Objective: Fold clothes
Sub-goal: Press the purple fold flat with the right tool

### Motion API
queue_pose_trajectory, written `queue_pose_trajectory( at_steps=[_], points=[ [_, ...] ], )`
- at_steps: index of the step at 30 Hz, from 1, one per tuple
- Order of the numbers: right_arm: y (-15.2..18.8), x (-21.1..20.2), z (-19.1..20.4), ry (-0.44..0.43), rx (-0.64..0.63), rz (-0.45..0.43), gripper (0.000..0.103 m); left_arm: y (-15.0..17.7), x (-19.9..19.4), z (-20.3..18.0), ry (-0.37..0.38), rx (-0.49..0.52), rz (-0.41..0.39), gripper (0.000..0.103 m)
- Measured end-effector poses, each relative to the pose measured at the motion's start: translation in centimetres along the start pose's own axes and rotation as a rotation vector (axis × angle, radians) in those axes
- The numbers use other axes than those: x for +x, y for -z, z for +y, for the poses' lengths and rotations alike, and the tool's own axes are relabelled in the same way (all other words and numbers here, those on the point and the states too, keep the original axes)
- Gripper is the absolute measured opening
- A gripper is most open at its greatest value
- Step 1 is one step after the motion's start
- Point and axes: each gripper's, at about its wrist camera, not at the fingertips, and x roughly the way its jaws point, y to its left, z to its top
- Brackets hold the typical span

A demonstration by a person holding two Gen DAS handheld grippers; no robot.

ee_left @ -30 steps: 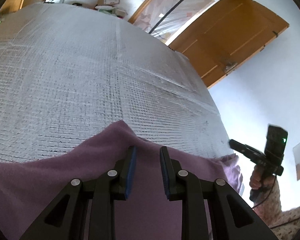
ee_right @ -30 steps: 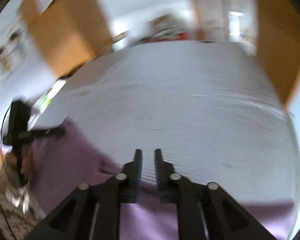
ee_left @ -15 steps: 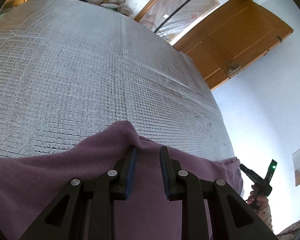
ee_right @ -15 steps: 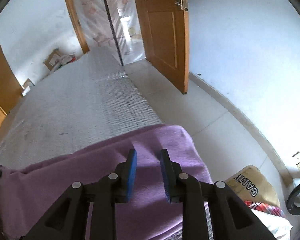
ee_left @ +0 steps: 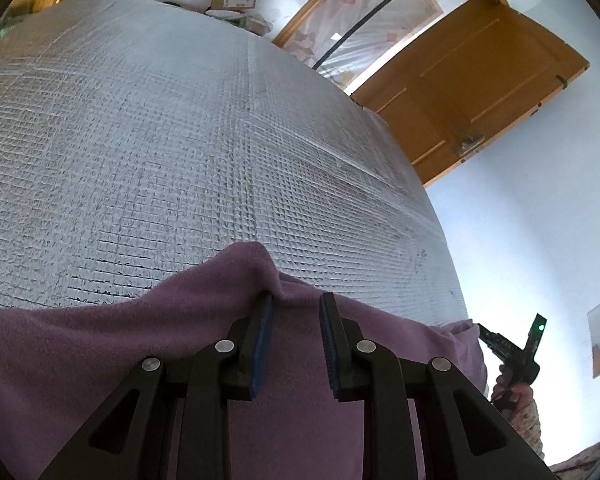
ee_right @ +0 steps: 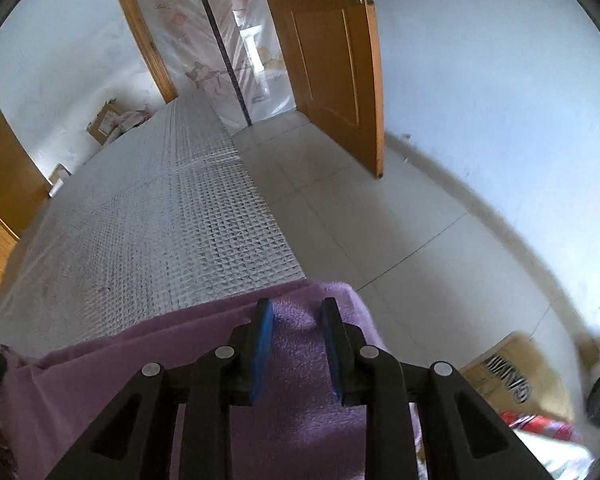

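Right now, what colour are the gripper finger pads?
Blue pads on black fingers; clearest in the right wrist view, above the purple garment.

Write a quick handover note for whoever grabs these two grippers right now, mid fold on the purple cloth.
Left gripper: jaws part open over a raised fold at the far edge of the purple cloth; no clear pinch.
Right gripper: jaws have just been opening and now stand apart, over the cloth's corner by the side edge of the grey mat; cloth lies between them, not pressed.
Done: cloth is spread along the mat's near end.
Left: grip both far corners and make the fold.
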Motion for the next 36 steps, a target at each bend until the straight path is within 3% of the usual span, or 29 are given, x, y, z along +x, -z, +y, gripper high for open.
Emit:
queue_pose_trajectory(
  at_steps=[2, 5, 11, 20, 23, 24, 26, 31, 33, 35, 36],
  points=[
    [0.0, 0.3, -0.2, -0.047, 0.013, 0.010, 0.009, 0.1, -0.2, 0.2, 0.000, 0.001, -0.003, 0.025],
    [0.0, 0.3, 0.2, -0.074, -0.019, 0.007, 0.003, -0.1, 0.3, -0.1, -0.005, -0.001, -0.007, 0.025],
    [-0.7, -0.5, -0.4, -0.090, -0.012, -0.038, 0.001, -0.5, 1.6, -0.9, -0.014, -0.004, -0.019, 0.025],
    [-1.6, -3.0, -1.2, -0.023, 0.048, -0.172, 0.000, -0.1, 1.7, -0.6, -0.028, -0.007, -0.032, 0.025],
    [-1.7, -4.5, -1.3, 0.110, 0.034, -0.260, 0.000, 0.6, 1.0, -0.6, -0.033, -0.003, -0.036, 0.025],
    [-1.9, -4.8, -1.8, 0.108, 0.034, -0.267, 0.000, 0.5, 1.2, -0.7, -0.032, -0.003, -0.036, 0.025],
    [-2.3, -4.3, -3.0, 0.046, 0.077, -0.222, 0.000, 0.6, 1.1, -0.6, -0.033, -0.006, -0.037, 0.025],
    [-1.9, -3.1, -3.0, -0.091, 0.046, -0.156, 0.002, 1.2, -0.1, 0.1, -0.030, -0.003, -0.043, 0.025],
    [-2.0, -1.7, -2.4, -0.135, 0.038, -0.098, 0.011, 1.2, 0.0, -0.1, -0.030, -0.006, -0.045, 0.025],
    [-2.1, -0.6, -1.5, -0.145, 0.004, -0.056, 0.026, 1.1, 0.2, -0.3, -0.032, -0.003, -0.046, 0.025],
    [-2.1, -0.1, -1.1, -0.136, -0.014, -0.045, 0.026, 1.1, 0.3, -0.3, -0.032, -0.002, -0.047, 0.025]
  ],
)
